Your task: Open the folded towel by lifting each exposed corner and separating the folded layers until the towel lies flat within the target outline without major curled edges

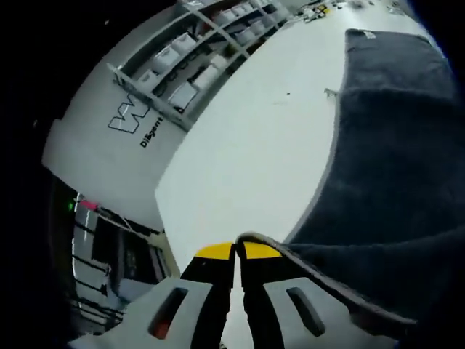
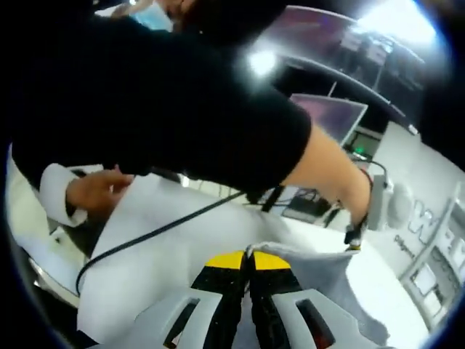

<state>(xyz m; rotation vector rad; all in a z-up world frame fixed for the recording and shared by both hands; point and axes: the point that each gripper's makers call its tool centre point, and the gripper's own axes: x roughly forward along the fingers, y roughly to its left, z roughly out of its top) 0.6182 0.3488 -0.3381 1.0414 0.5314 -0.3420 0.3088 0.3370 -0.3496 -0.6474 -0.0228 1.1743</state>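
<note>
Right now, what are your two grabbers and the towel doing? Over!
Left gripper shut on towel edge. Right gripper shut on another bit of towel edge. Towel partly spread on white table, held part lifted. Black cable across the table by right gripper.

both tongs (image 1: 236, 251) (image 2: 247, 259) clamped tight (person's bare forearm (image 2: 330, 174) reaching across).

White worktop (image 1: 247, 153), plain surface. Dark grey towel (image 1: 392, 145) spread over its right side in left gripper view, near edge raised off surface. Small speck-like bits on bare white beside towel edge, too small to identify. Black cable (image 2: 156, 233) trails across worktop in right gripper view.
</note>
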